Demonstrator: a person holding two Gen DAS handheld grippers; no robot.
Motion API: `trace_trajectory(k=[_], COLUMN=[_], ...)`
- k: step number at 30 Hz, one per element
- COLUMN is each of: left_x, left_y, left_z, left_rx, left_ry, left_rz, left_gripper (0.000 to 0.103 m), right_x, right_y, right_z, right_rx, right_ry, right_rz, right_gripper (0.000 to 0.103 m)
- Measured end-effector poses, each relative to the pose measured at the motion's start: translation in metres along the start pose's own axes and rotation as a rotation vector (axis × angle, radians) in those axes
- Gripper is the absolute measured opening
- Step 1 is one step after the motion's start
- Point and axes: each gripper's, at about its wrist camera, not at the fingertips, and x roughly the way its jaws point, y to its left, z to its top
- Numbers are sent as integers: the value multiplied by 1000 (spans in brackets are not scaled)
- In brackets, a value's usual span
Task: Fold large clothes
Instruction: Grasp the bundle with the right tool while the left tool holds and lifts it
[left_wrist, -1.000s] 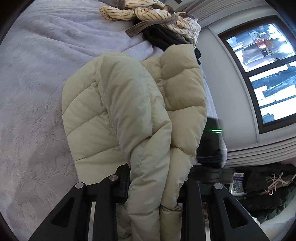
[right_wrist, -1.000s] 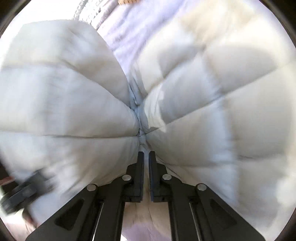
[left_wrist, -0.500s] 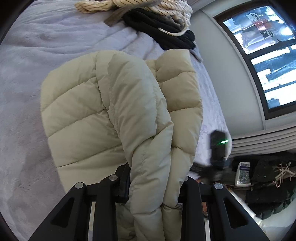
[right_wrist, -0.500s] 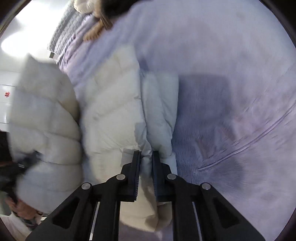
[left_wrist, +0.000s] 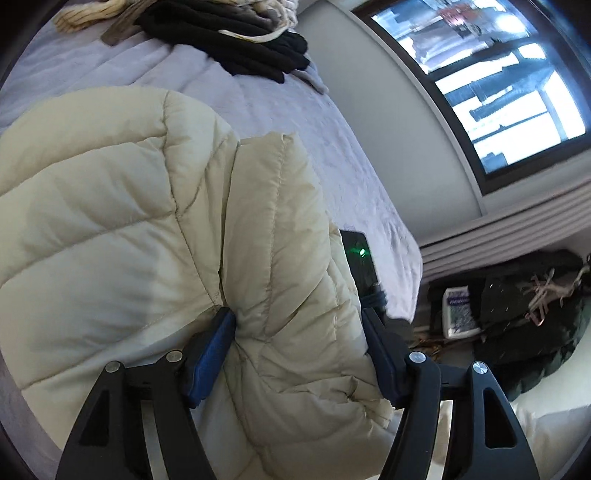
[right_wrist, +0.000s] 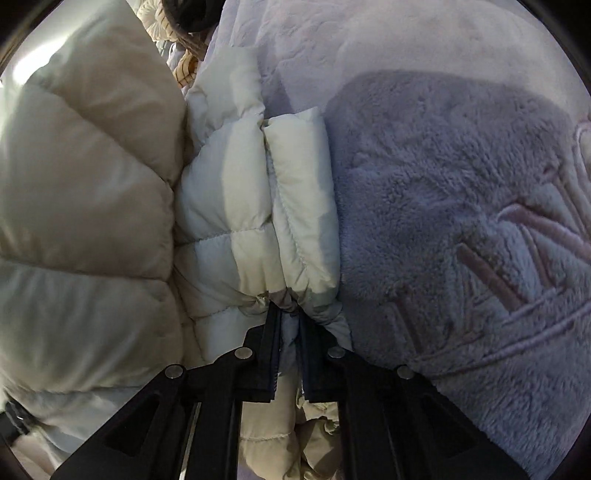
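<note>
- Left wrist view: a cream puffer jacket (left_wrist: 155, 236) lies on a lilac bed (left_wrist: 332, 147), well short of the pile of dark and striped clothes (left_wrist: 236, 40) at the bed's far end.
- The left hand-held gripper (left_wrist: 297, 332) stands wide, and its jaws have just been opening. A thick fold of the jacket bulges between them; the blue pad on one side touches the fabric, while the other looks barely clear.
- Risk: let go, the springy down could puff up and the fold slide open, toward the bed edge on the window (left_wrist: 480, 92) side of the jacket.
- Against the earlier pictures, this gripper's jaws are wider, the jacket sits lower and flatter on the bed, and the clothes pile shows further off.
- Right wrist view: the right hand-held gripper (right_wrist: 290, 332) is pinched tight on a gathered edge of the jacket (right_wrist: 236, 206), just beside bare fleecy bedcover (right_wrist: 443, 206).
- Risk: with only one side held, a pull could drag the jacket askew and spoil the fold; the slick shell might also slip out of the narrow pinch.
- Earlier, the jacket filled this view; now it rests on the bed, with much bedcover showing beside it.
</note>
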Motion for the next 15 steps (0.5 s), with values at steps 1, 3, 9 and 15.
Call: trace_trajectory(k=[1,3,9,15], left_x=[1,4,20,24], left_y=[-2,-5,-24,-32], left_z=[-1,-1,-7,-14], left_rx=[22,49,168,241], left_ry=[0,3,17,19], left_rz=[11,38,139,208], left_gripper=[69,69,78,81], right_x=[-3,-14,-75,-132], right_y=[-2,-6,-16,5], right_z=[1,1,-6,-6], right_rx=[11,40,72,32], right_ry=[0,-7,-112,-219], right_rz=[14,38,34,24], right_gripper=[9,12,52,61])
